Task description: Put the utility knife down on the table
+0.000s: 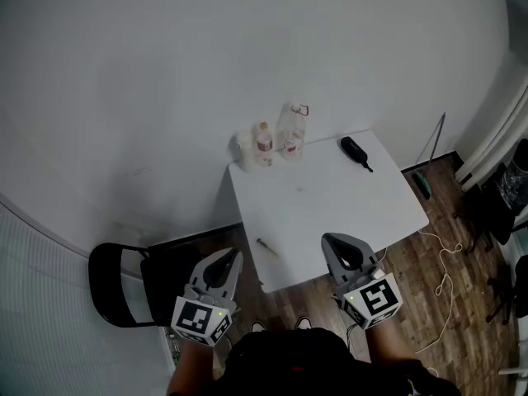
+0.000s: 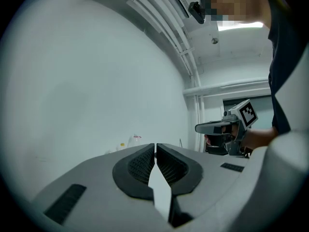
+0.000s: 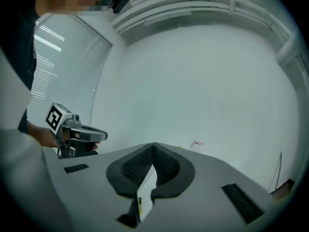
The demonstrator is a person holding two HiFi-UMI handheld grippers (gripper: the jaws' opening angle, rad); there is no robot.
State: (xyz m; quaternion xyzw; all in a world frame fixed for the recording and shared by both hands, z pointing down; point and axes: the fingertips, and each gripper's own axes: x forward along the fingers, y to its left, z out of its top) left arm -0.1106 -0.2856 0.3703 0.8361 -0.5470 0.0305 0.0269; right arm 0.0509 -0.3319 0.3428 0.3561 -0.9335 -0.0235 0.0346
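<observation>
A slim yellowish tool (image 1: 266,247), which looks like the utility knife, lies flat near the front left edge of the white table (image 1: 330,200); nothing touches it. It also shows as a sliver (image 3: 140,202) below the right gripper's jaws. My left gripper (image 1: 234,258) hangs off the table's front left corner, shut and empty. My right gripper (image 1: 330,240) hovers over the front edge, also shut and empty. In the left gripper view the jaws (image 2: 155,146) meet with nothing between them; the same holds for the right gripper (image 3: 153,146).
Two bottles (image 1: 293,130) (image 1: 263,143) and a white container (image 1: 242,151) stand at the table's back edge. A black object (image 1: 355,150) lies at the back right. A black chair (image 1: 124,283) stands left of the table; cables (image 1: 445,271) trail over the wooden floor on the right.
</observation>
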